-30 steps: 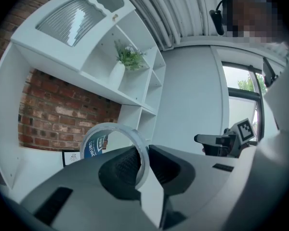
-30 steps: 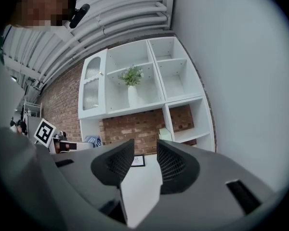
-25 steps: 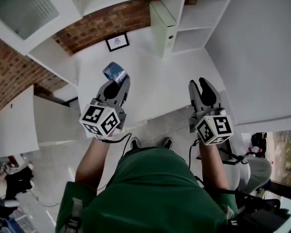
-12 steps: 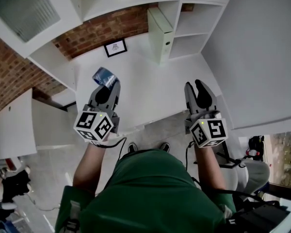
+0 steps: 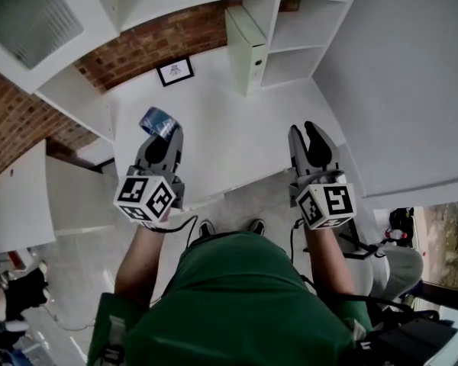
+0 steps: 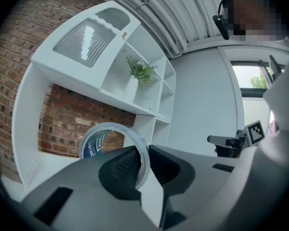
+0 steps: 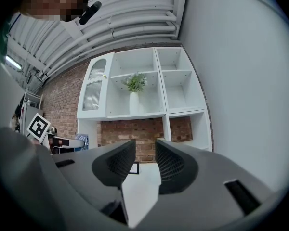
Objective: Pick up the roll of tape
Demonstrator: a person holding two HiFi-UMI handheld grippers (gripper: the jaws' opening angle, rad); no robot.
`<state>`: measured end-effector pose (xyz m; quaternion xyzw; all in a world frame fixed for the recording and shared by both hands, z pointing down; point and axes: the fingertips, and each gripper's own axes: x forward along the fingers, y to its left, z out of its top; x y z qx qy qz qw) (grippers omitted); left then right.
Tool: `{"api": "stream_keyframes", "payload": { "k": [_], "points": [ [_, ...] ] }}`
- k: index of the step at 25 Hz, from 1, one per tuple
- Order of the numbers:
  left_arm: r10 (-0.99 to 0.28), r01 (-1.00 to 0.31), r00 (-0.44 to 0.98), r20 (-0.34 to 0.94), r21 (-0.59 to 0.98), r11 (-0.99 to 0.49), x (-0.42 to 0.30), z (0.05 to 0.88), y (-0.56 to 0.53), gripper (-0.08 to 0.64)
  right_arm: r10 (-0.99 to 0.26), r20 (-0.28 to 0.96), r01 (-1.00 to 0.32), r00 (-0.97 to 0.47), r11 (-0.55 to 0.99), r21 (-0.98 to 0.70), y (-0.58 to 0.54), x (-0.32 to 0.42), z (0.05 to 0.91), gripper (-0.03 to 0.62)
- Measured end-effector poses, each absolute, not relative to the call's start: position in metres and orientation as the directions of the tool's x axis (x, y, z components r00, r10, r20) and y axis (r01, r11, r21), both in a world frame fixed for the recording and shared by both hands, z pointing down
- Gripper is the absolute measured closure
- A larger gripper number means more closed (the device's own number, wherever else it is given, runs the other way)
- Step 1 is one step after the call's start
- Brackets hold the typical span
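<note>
Already the roll of tape [image 6: 93, 143] is in the left gripper [image 6: 143, 159], whose fingers [image 6: 121, 163] are pinched tight across the thin wall of the ring, apparently one inside the hole and one outside. In the head view it sticks out at that gripper's twelve o'clock, seemingly clear of the white table [image 5: 237, 120]. Light and stiff but smooth-sided, it could swivel, so a bite across the wall suits it. At three o'clock, the right gripper [image 7: 144, 154] is closing its fingers on nothing.
</note>
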<state>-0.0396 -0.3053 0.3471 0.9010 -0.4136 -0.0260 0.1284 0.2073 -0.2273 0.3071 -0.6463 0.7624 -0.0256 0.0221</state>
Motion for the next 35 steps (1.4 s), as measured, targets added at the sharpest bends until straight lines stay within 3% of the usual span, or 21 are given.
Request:
{"api": "stream_keyframes", "payload": {
  "k": [17, 21, 35],
  "points": [
    [-0.759, -0.751, 0.646, 0.085, 0.251, -0.611, -0.043, 0.355, -0.311, 0.495, -0.984, 0.022, -0.983, -0.175, 0.173, -0.056, -0.239, 0.204, 0.314, 0.454],
    [-0.760, -0.752, 0.644, 0.085, 0.251, -0.610, -0.044, 0.354, -0.312, 0.495, -0.989, 0.032, -0.989, -0.148, 0.148, -0.010, -0.239, 0.207, 0.315, 0.531],
    [-0.763, -0.756, 0.640, 0.093, 0.251, -0.604, -0.044, 0.358, -0.311, 0.495, -0.986, 0.024, -0.987, -0.163, 0.162, -0.019, -0.239, 0.208, 0.316, 0.549]
  ]
}}
